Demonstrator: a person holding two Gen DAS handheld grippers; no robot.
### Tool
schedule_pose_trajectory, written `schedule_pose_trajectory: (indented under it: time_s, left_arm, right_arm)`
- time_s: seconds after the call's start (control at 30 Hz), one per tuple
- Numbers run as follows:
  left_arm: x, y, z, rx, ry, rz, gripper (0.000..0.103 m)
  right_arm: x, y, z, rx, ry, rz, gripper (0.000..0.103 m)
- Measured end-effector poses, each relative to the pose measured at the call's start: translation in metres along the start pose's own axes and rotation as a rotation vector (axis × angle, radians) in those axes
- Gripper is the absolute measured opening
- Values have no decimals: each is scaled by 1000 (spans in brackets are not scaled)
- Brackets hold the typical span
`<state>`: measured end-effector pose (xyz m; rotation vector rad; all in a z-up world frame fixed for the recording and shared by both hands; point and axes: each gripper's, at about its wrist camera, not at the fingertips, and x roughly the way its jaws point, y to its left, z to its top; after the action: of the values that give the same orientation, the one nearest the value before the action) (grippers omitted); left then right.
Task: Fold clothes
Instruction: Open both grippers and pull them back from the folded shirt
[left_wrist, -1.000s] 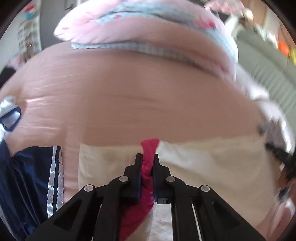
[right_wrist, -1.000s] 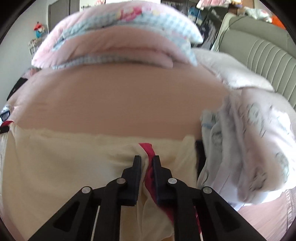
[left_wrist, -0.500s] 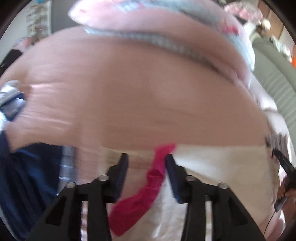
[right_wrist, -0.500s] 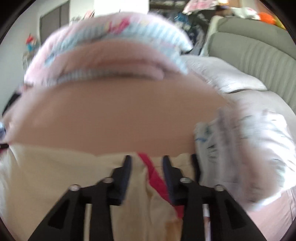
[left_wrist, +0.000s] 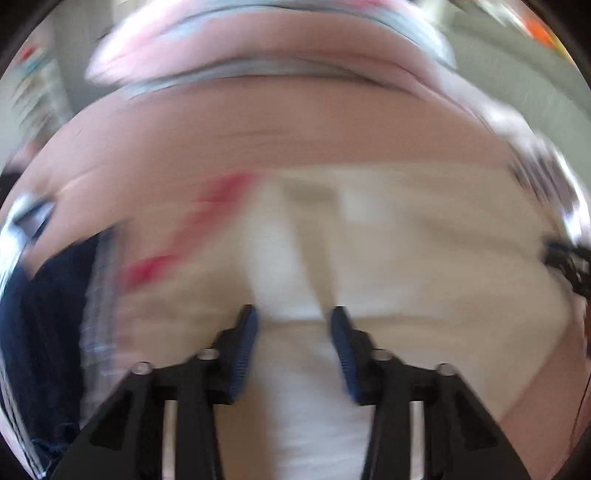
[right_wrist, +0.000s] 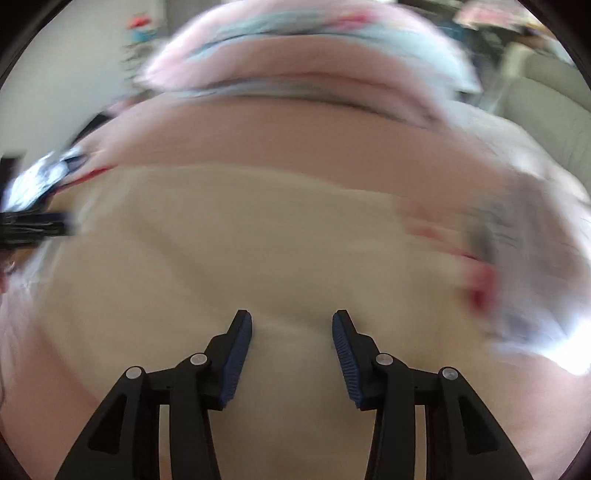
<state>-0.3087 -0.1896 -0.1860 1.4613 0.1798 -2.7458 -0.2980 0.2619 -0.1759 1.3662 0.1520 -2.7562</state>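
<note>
A cream garment (left_wrist: 424, 258) with red trim (left_wrist: 218, 203) lies flat on the pink bed sheet (left_wrist: 258, 144). It also shows in the right wrist view (right_wrist: 240, 240), with its red trim (right_wrist: 476, 273) at the right edge. My left gripper (left_wrist: 291, 314) is open and empty above the garment's near part. My right gripper (right_wrist: 291, 317) is open and empty above the garment too. Both views are motion-blurred.
A dark navy garment with white stripes (left_wrist: 48, 314) lies at the left. A white printed garment (right_wrist: 528, 258) lies at the right. Folded pink and blue bedding (right_wrist: 306, 48) is piled at the back. A grey-green sofa (right_wrist: 546, 92) stands at the far right.
Both grippers have opened and let go of the red-trimmed corners of the cream garment. Both have drawn back and toward the garment's middle. The garment now lies flat.
</note>
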Motion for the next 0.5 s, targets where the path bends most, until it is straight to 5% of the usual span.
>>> schedule_pose_trajectory:
  time_s: [0.03,0.1,0.17,0.3,0.4,0.47,0.5]
  left_arm:
    - [-9,27,7,-80,-18,34,24]
    - [-24,63,15,-168,-50,97,21]
    - [-35,66,20,-172,-75,43,21]
    - [-35,14,-6,29,-30,-158,22]
    - [0,1,-21,147,84,17,23]
    - [-4,26,-25,52,59,57,24]
    - [-12,36,-27,-13,42,140,24]
  right_arm:
    - [-4,-21,0,32,9,-70,44]
    - [-14,-53,2,131,-6,-47,44]
    - [-25,-68,5,179,-31,-40,44]
    - [-36,-35,-1,87,-76,-29,47]
    - [-27,-28,-23,39,-27,-104,46]
    - [-30,-31,-38,74,-7,-115,43]
    - [-35,-32,-45,115,-3,-92,41]
